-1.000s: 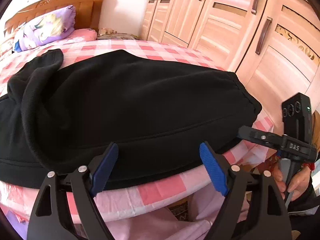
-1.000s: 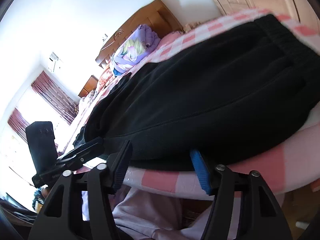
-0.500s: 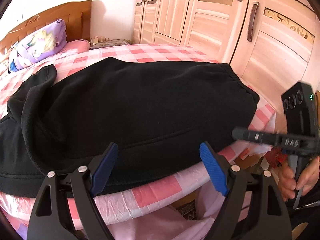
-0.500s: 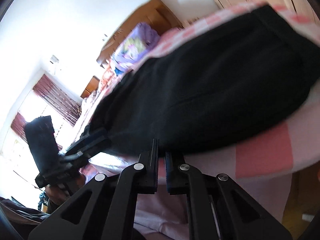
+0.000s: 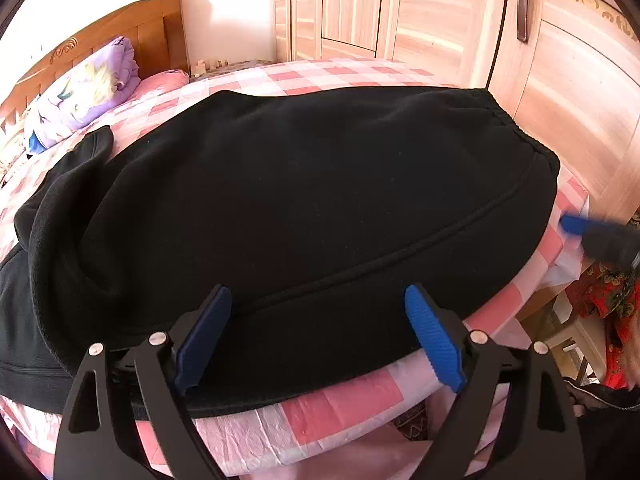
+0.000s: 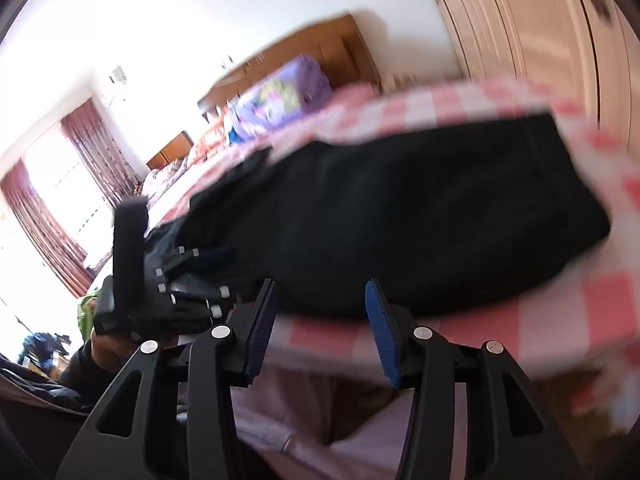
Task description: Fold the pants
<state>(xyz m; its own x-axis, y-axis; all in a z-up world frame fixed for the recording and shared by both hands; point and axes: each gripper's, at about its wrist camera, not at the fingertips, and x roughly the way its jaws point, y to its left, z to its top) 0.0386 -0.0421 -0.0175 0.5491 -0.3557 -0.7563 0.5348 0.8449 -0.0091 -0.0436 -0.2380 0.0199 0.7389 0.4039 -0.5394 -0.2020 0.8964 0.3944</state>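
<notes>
Black fleece pants [image 5: 312,208] lie folded on a bed with a pink checked sheet [image 5: 340,404], waistband toward the wardrobe at the right. My left gripper [image 5: 320,336] is open and empty, its blue pads over the near hem of the pants. My right gripper [image 6: 320,328] is open and empty, off the bed's near edge just short of the pants [image 6: 420,216]; that view is blurred. The right gripper's blue tip also shows blurred at the right of the left wrist view [image 5: 576,226]. The left gripper shows at the left of the right wrist view [image 6: 160,280].
A wooden headboard [image 5: 120,36] and a purple folded quilt [image 5: 88,92] lie at the far end of the bed. A light wooden wardrobe [image 5: 520,32] stands close on the right. A curtained window [image 6: 48,184] is at the left.
My right gripper shut half a second ago and is open again now, and it has swung up and right. My left gripper has risen a little and stayed open.
</notes>
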